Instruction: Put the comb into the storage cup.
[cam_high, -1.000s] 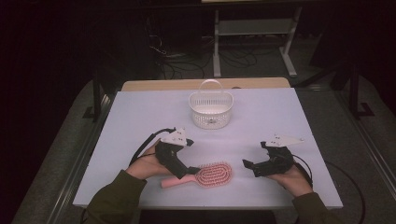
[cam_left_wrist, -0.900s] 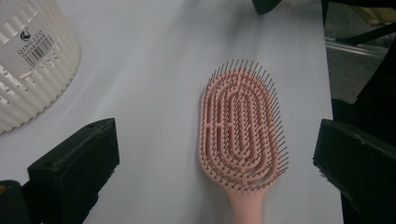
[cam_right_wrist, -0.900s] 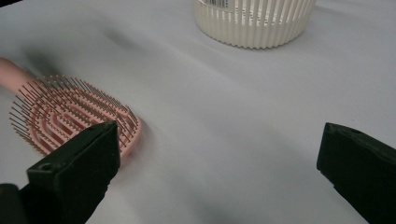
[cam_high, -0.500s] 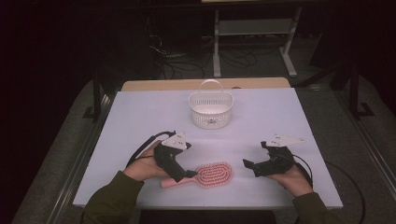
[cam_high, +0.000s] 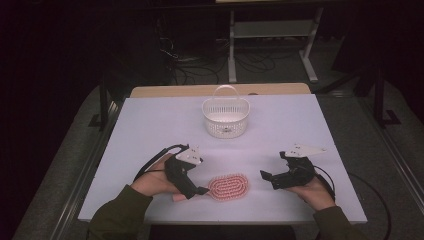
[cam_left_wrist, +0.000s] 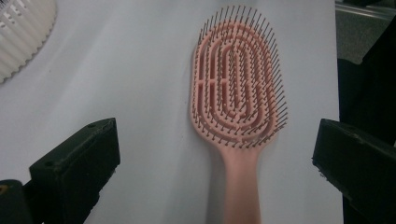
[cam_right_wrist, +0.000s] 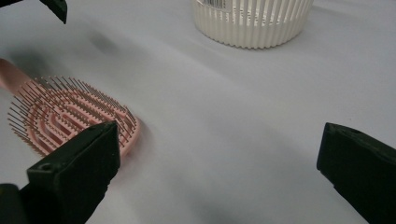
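A pink hairbrush is seen lying bristles-up on the white tabletop, near its front edge. The left claw is held wide apart over the brush handle, a jaw on either side, nothing gripped. The right claw is likewise spread wide and empty, just beside the brush head. A white slatted basket is set well apart, farther back.
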